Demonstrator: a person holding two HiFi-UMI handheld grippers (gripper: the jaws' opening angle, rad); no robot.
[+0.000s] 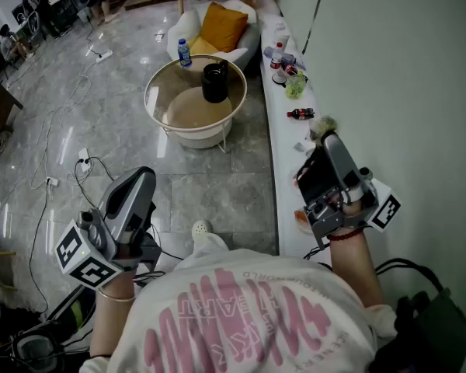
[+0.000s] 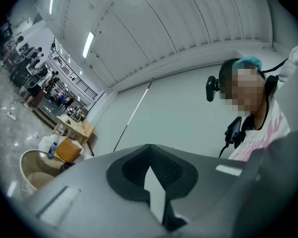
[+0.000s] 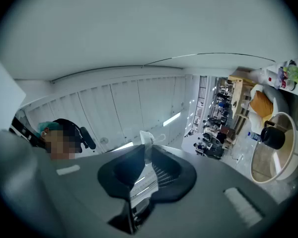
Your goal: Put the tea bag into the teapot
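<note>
R gripper [image 3: 146, 148]: jaws nearly closed, clamped on the tea bag [image 3: 147, 138], a small white bag pinched at the jaw tips. Its long axis is set along the jaws. Its free end, w/ a thin loop of string, is pointed past the tips, up twd the ceiling. No print can be read on it.

L gripper [image 2: 149, 148]: jaws closed tip to tip, nothing held btwn them. A cube w/ black-and-white square markers is carried on each gripper.

Pink lettering is printed on the person's white shirt [image 1: 241, 309]; it is seen upside down in the head view and cannot be read w/ certainty.

The black teapot [image 1: 215, 81] is stood upright on the round glass table [image 1: 159, 107], nr its far right rim, well apart from the tea bag. A blue-labelled water bottle [image 1: 185, 53] is seen at the table's far rim; its label text is too small to read. A dark bottle w/ red label [image 1: 300, 113] is laid on its side on the white ledge [image 1: 283, 169] along the wall.
</note>
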